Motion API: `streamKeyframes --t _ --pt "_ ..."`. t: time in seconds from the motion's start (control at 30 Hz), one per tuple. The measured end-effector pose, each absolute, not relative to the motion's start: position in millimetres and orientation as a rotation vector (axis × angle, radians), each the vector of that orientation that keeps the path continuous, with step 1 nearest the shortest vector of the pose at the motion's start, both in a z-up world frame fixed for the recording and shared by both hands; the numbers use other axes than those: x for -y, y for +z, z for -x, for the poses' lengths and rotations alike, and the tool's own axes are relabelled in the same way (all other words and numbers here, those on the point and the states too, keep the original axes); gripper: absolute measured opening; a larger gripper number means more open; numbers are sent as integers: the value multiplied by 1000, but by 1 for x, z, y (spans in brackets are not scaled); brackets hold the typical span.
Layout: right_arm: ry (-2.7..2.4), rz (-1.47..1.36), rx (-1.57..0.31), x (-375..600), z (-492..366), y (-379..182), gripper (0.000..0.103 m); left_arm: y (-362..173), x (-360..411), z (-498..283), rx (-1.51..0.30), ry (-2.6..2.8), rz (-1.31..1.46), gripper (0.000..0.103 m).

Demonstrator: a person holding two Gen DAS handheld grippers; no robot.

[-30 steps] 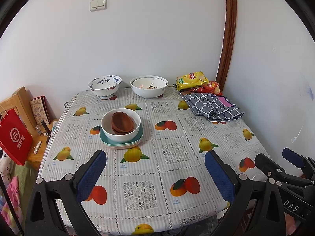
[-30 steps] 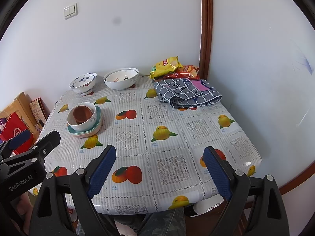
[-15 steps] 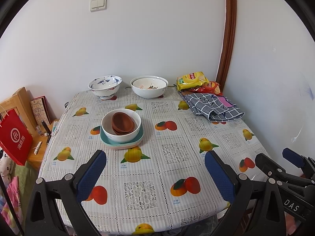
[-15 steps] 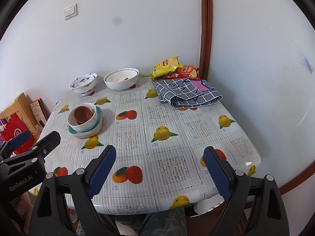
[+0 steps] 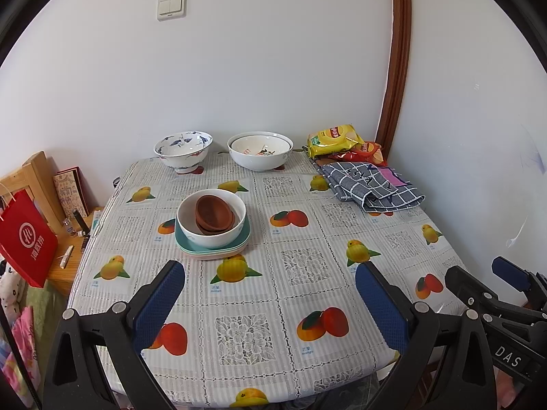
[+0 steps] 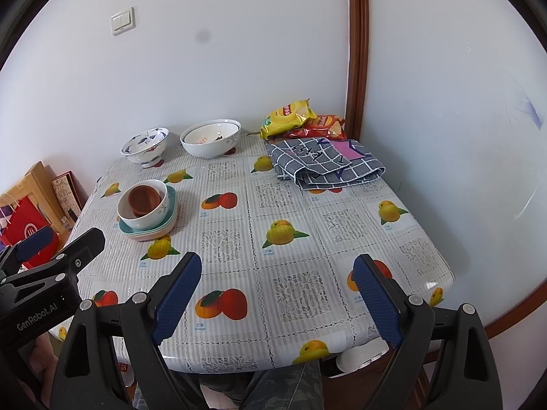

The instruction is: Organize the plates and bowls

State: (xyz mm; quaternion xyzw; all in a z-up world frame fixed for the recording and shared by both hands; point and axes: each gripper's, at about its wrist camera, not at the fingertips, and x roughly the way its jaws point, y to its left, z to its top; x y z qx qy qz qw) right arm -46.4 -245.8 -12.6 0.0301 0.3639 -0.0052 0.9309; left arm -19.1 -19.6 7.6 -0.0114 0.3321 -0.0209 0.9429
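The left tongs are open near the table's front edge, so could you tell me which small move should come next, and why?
Probably ease the left tongs forward toward the stack: brown bowls nested in a white bowl on teal plates. Both tongs are open and empty, and that stack lies straight ahead, nearer than the two bowls by the wall.

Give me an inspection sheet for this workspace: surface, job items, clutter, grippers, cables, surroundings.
Surface: table under a fruit-print cloth.
Job's things: brown bowls nested in a white bowl on stacked plates; blue-patterned bowl and large white bowl by the wall.
Clutter: snack bags; folded checked cloth.
Grippers: left gripper and right gripper open, empty, above the near edge.
Cables: nothing seen.
Surroundings: light switch; red bag; wooden door frame.
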Motion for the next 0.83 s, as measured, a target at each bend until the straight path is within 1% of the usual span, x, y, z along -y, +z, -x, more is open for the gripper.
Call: streamKeyframes --t 0.53,0.83 --pt "-7 -65 -744 247 45 -11 90 9 18 18 -675 -41 21 101" --pt "7 -72 -756 242 28 -8 90 9 10 0 -691 -26 25 101"
